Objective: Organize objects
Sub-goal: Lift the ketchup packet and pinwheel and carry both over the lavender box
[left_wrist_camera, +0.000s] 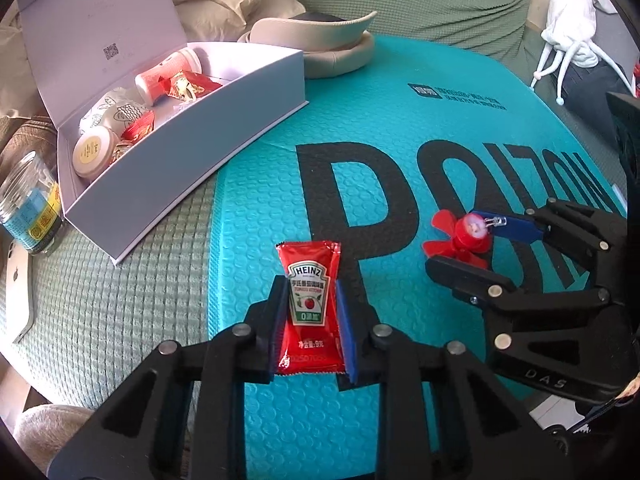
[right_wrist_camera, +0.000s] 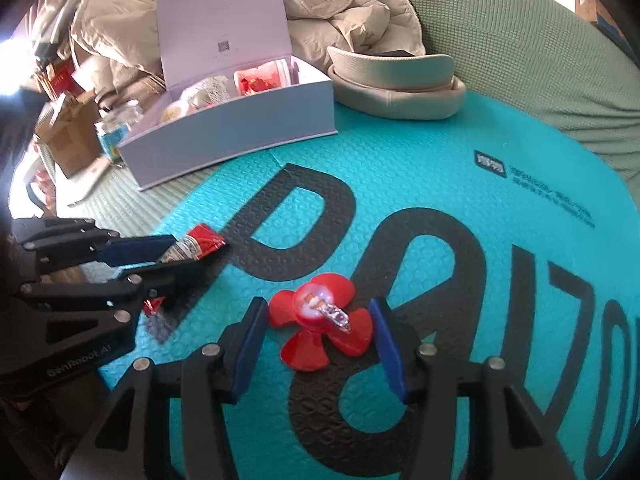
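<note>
Here, on the teal mat:
Left hand-held gripper [left_wrist_camera: 310, 320]: closed on the Heinz ketchup packet [left_wrist_camera: 309, 304], blue pads pressing both long sides.
Ketchup packet place: lying flat on the teal bubble mailer [left_wrist_camera: 400, 128], beside the big black letter P.
Right hand-held gripper [right_wrist_camera: 318, 334]: its blue pads stand on either side of the red toy propeller [right_wrist_camera: 318, 330]. The right pad looks like it touches a blade. A small gap shows at the left pad, so it has no grip on the toy.
Red toy propeller place: on the mailer, over the black letters, near the packet but not touching it. A small clear bulb sticks out of its middle.
White box [left_wrist_camera: 192, 160]: open, lid standing up, at the far left edge of the mailer.
Inside the box: a red and white bottle [left_wrist_camera: 166, 76], red candy wrappers [left_wrist_camera: 138, 130], and a round cream lid [left_wrist_camera: 92, 152].
Glass jar [left_wrist_camera: 30, 208]: just left of the box, on the green cover.
Beige cap [left_wrist_camera: 320, 40]: behind the box.
White phone [left_wrist_camera: 18, 292]: at the left edge.
</note>
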The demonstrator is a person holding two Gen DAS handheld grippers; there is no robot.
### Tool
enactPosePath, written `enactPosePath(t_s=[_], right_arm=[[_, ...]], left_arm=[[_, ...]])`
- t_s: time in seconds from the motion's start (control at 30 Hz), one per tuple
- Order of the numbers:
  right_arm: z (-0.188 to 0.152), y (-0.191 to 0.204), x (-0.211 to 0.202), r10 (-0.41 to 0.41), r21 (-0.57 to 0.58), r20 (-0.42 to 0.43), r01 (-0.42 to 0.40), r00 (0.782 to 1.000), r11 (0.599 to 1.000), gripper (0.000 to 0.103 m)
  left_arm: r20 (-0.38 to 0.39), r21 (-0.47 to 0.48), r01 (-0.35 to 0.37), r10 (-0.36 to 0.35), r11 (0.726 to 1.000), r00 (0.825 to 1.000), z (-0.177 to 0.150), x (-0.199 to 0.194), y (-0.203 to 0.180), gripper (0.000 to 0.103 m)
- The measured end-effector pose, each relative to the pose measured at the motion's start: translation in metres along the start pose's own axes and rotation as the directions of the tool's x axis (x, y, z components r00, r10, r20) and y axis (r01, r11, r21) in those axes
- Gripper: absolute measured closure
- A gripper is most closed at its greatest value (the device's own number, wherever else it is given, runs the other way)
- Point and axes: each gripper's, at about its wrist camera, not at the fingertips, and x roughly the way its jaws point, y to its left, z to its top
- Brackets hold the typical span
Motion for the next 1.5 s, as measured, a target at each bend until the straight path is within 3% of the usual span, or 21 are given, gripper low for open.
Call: enactPosePath(t_s=[0.4,0.63,1.13,1.5], right_arm=[[0.006,0.003,-0.007,0.0,-0.016,-0.006,0.0,1.0,1.0,0.05],[0.012,0.015,-0.014,0.02,-0.039,-0.001,-0.02,1.0,0.999,0.05],[0.043,0.071,-0.039,0.144,-0.18,0.037,-0.135,0.989,0.974,0.05],[0.044,0.093,-0.066,0.22,-0.234,0.063,-0.199,0.974,0.951,0.05]], left_arm=[[0.013,0.015,-0.011,0.011,1.0,1.0,-0.004,-0.013,-0.003,0.081],[0.011,-0.028,-0.015,0.015,0.999,1.0,-0.007,-0.024,0.008,0.081],[0.059,-0.128,-0.089,0.097,0.988,0.994,-0.007,-0.07,0.048,0.081],[0.108,-0.183,-0.148,0.17,0.972,0.98,-0.013,-0.113,0.06,0.081]])
